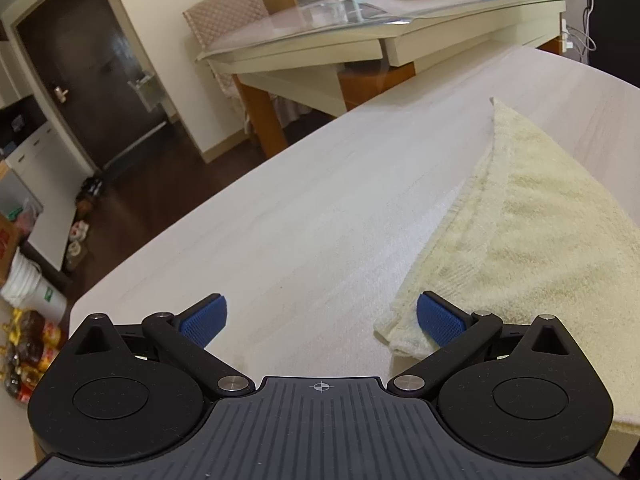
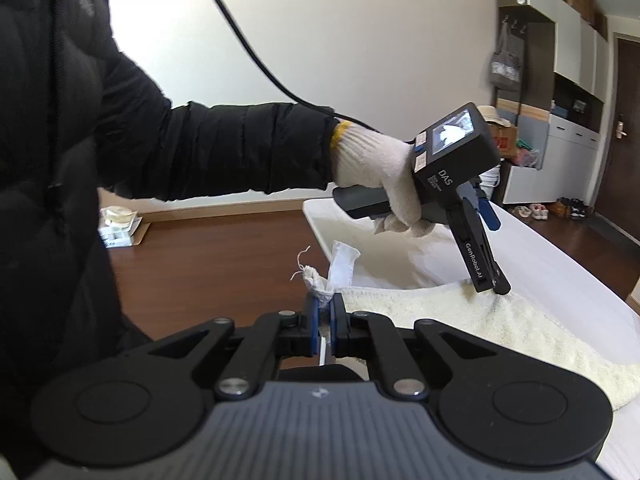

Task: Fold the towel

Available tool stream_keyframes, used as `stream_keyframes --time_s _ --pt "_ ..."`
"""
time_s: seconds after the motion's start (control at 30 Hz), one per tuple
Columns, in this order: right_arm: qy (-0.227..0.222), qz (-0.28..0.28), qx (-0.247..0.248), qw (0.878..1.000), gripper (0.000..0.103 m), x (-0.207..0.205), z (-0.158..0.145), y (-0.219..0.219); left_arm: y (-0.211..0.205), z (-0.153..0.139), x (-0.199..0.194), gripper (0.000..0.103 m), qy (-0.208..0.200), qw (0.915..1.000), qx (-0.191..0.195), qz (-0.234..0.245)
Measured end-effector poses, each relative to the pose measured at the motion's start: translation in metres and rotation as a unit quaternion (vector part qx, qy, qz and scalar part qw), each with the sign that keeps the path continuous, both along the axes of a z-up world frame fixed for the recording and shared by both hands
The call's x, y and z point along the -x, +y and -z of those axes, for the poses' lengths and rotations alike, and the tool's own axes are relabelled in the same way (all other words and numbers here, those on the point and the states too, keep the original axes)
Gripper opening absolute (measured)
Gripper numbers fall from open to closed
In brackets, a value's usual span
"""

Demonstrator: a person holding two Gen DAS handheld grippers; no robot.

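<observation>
Pale wood-grain table (image 1: 320, 208) in a living room, dark floor around it, a cream desk (image 1: 384, 46) with clutter beyond the far edge. The cream towel (image 1: 532, 240) lies flat on the table, to the right of my left fingers and ahead of my right ones.

Left gripper (image 1: 322, 318) — fingers wide apart, nothing between the blue pads (image 1: 206, 318), only bare tabletop. The right-side pad sits over the near corner of the towel; touching or just above, I can't tell. The towel's long edge runs ahead and away from that pad to a far point.

Right gripper (image 2: 325, 308) — fingers together, clamped on a towel corner. The corner and a white label (image 2: 342, 266) stick up just past the fingertips, with a loose thread off to the left. The rest of the towel spreads right and forward from my grip, across the table.

In the right wrist view my left hand (image 2: 380, 176), in a white knit glove with a black puffy sleeve (image 2: 224, 148), holds the left gripper pointing down, its tip at the towel's far edge, ahead and right of my right fingers. A black cable (image 2: 248, 46) runs up from behind that hand.
</observation>
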State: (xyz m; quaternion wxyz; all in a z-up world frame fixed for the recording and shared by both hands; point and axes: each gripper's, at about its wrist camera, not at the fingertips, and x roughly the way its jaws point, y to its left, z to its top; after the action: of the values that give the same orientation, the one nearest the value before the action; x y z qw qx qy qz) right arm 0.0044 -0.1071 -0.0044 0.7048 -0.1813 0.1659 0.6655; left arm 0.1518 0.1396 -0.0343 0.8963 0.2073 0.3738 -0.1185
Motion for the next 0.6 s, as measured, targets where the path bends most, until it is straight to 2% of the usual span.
stream_keyframes --time_s 0.13,0.27,0.33,0.47,0.6 --pt "0.002 0.016 -0.019 1.0 0.006 -0.023 -0.012 -0.007 0.003 -0.003 -0.002 0.103 0.0 0.9999 0.012 -0.003" --pt "0.013 0.046 -0.047 0.998 0.006 -0.061 -0.031 -0.021 0.017 -0.02 -0.004 0.103 -0.031 0.9972 0.06 -0.033" --pt "0.028 0.072 -0.06 0.995 0.006 -0.09 -0.04 -0.031 0.023 -0.026 -0.006 0.103 -0.044 0.9954 0.069 -0.049" --pt "0.068 0.123 -0.082 0.987 0.006 -0.146 -0.048 -0.052 0.034 -0.034 -0.009 0.103 -0.065 0.9924 0.073 -0.075" --pt "0.119 0.186 -0.097 0.97 0.006 -0.207 -0.042 -0.073 0.037 -0.032 -0.009 0.103 -0.068 0.9917 0.068 -0.085"
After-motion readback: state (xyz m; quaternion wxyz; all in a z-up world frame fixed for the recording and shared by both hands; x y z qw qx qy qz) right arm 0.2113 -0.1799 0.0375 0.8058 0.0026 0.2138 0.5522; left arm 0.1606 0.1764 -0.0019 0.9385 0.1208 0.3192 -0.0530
